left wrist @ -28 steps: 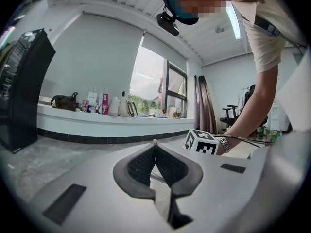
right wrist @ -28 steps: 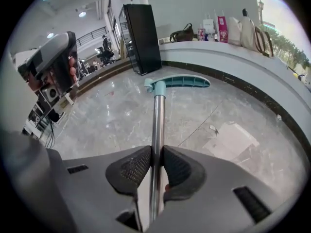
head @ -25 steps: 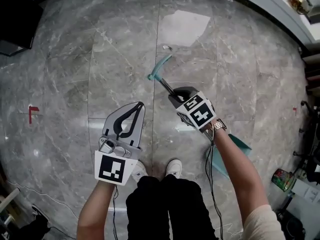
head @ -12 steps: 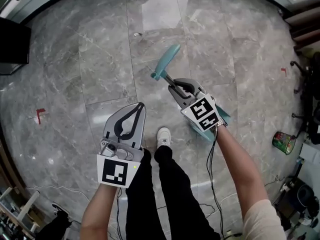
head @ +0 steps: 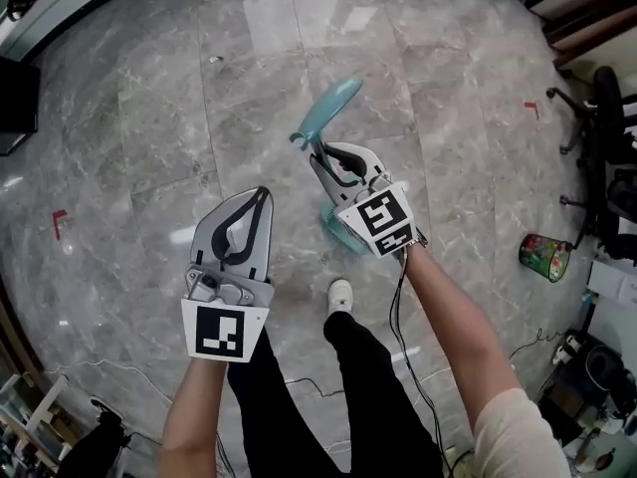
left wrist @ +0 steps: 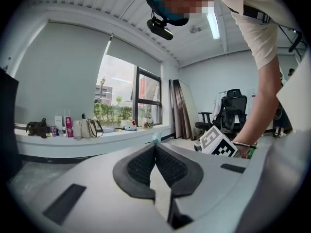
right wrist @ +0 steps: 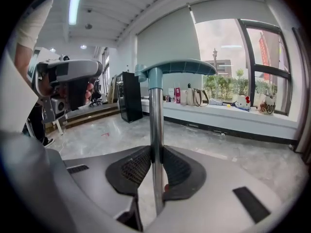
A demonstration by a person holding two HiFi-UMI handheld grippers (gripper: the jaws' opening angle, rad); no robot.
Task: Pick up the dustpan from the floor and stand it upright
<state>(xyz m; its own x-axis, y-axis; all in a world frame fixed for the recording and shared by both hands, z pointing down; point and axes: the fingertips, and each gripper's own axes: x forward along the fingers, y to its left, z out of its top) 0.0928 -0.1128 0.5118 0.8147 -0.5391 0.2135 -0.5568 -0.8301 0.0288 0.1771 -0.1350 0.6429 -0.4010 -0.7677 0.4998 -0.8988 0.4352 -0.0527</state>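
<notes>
The dustpan has a teal grip (head: 332, 108) on a metal pole and a teal pan (head: 336, 229) that shows just under my right hand. My right gripper (head: 326, 157) is shut on the pole below the grip. In the right gripper view the pole (right wrist: 155, 125) stands straight up between the pads (right wrist: 138, 166), with the teal grip (right wrist: 176, 67) on top. My left gripper (head: 261, 197) hangs to the left of the dustpan, apart from it, shut with nothing in it. In the left gripper view its pads (left wrist: 141, 165) meet.
Grey marble floor (head: 149, 118) all round. The person's legs and a white shoe (head: 340, 294) are just below the pan. An office chair (head: 605, 118) and a green packet (head: 542, 257) are at the right, a black cabinet (head: 14, 103) at the left, and a red tape mark (head: 59, 222).
The right gripper has raised the pole from a low slant to near upright and drawn the pan in towards the feet. The left gripper stays shut and empty.
</notes>
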